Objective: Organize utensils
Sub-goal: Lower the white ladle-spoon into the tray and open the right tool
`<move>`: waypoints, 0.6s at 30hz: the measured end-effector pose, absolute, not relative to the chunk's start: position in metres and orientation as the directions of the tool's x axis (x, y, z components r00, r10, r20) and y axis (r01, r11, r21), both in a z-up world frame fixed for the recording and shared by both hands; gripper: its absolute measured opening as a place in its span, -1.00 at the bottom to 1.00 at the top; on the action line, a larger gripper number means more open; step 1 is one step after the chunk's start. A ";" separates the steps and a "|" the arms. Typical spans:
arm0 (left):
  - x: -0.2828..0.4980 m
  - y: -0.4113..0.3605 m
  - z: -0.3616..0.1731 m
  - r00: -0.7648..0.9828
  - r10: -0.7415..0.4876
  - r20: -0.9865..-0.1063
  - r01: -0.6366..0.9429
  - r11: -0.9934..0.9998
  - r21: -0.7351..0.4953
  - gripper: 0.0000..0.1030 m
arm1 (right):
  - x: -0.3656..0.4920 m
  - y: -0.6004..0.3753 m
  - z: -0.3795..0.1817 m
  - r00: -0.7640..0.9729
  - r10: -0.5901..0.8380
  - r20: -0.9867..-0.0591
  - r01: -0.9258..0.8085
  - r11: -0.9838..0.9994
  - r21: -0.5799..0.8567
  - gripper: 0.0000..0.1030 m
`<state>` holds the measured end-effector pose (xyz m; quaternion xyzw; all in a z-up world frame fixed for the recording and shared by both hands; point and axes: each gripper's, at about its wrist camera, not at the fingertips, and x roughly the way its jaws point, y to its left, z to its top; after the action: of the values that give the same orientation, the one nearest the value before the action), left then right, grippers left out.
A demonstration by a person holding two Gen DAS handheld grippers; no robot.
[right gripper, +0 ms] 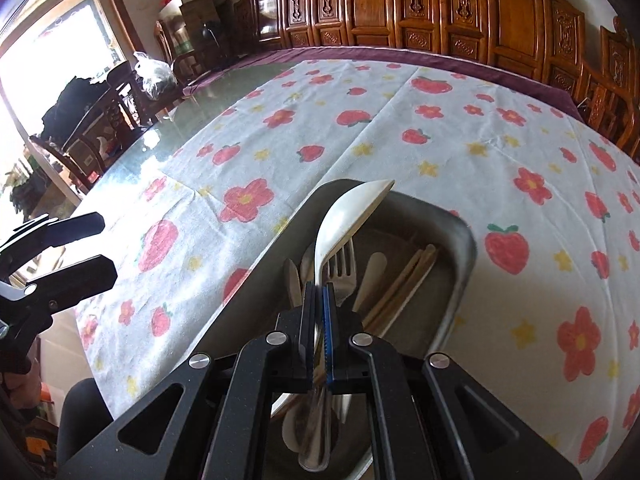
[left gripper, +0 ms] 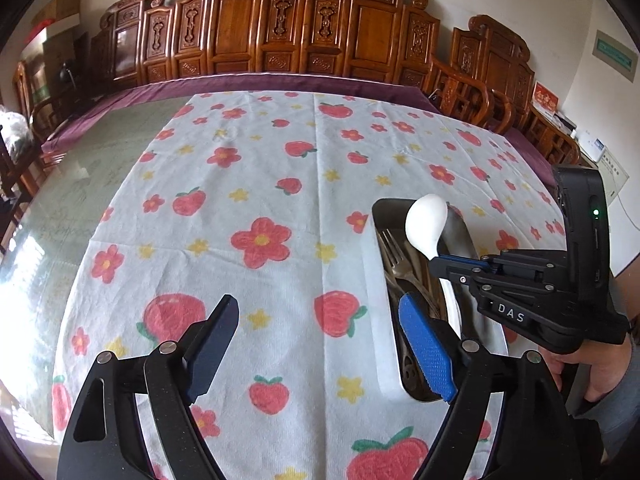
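Observation:
My right gripper (right gripper: 319,288) is shut on the handle of a white ceramic spoon (right gripper: 344,216), whose bowl sticks up and forward over a metal tray (right gripper: 466,248). In the tray lie a fork (right gripper: 342,264), wooden chopsticks (right gripper: 404,284) and other spoons. From the left wrist view, the same spoon (left gripper: 424,220) hangs above the tray (left gripper: 378,216) in the right gripper (left gripper: 434,261), with the fork (left gripper: 394,248) beneath. My left gripper (left gripper: 318,306) stands open just left of the tray, only cloth showing between its fingers. It also shows at the edge (right gripper: 92,248) of the right wrist view.
A white cloth (left gripper: 260,184) printed with red flowers and strawberries covers part of a glass-topped table (left gripper: 80,200). Carved wooden chairs (left gripper: 280,28) line the far side. A person's hand (left gripper: 592,368) holds the right gripper's handle. Dark chairs and bags (right gripper: 152,72) stand at the left.

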<state>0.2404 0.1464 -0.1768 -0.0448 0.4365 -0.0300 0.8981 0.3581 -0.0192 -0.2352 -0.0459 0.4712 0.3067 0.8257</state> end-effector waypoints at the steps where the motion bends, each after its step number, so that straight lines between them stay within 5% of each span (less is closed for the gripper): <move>1: 0.241 0.147 -0.177 0.617 -0.092 -0.782 0.014 0.994 -0.106 0.53 | 0.359 -0.017 -0.237 0.364 0.464 -0.808 -0.548 0.808 0.217 -0.91; 18: 0.240 0.148 -0.177 0.617 -0.085 -0.782 0.013 0.995 -0.097 0.53 | 0.353 -0.005 -0.245 0.351 0.459 -0.816 -0.569 0.797 0.203 -0.87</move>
<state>0.2398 0.1484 -0.1767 -0.0410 0.4367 -0.0271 0.8983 0.3530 -0.0053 -0.2452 -0.0581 0.4754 0.3135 0.8200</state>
